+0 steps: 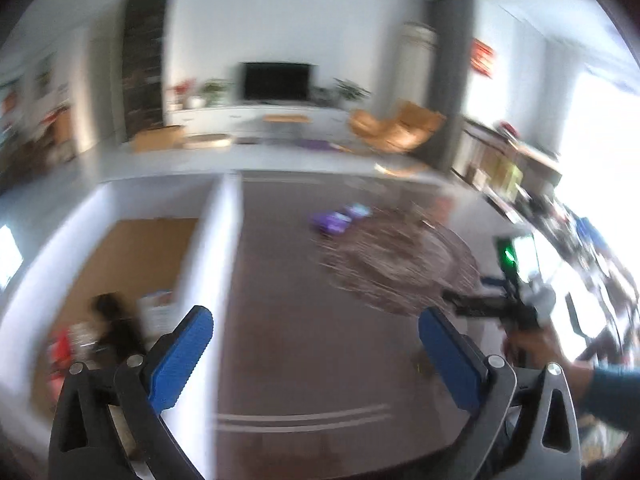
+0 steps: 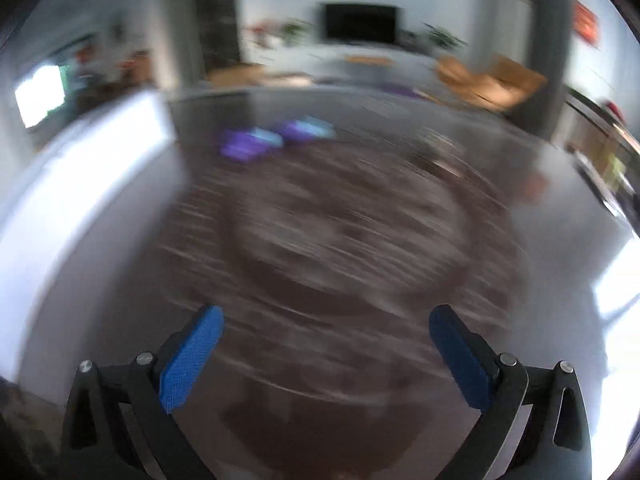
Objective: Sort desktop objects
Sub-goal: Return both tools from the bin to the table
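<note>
Blur smears both views. Left gripper (image 1: 316,354) spread wide, blue pads (image 1: 180,360) apart, nothing between, over dark brown table (image 1: 288,280). Right gripper (image 2: 326,360) likewise spread, empty, above round wire basket (image 2: 348,232). In left view basket (image 1: 394,264) sits right of centre, second hand-held gripper beside its right rim. Two purple packets (image 2: 276,138) lie on table just beyond basket's far-left edge, side by side. White box with cardboard floor (image 1: 216,264) borders table's left side; contents too blurred to name.
</note>
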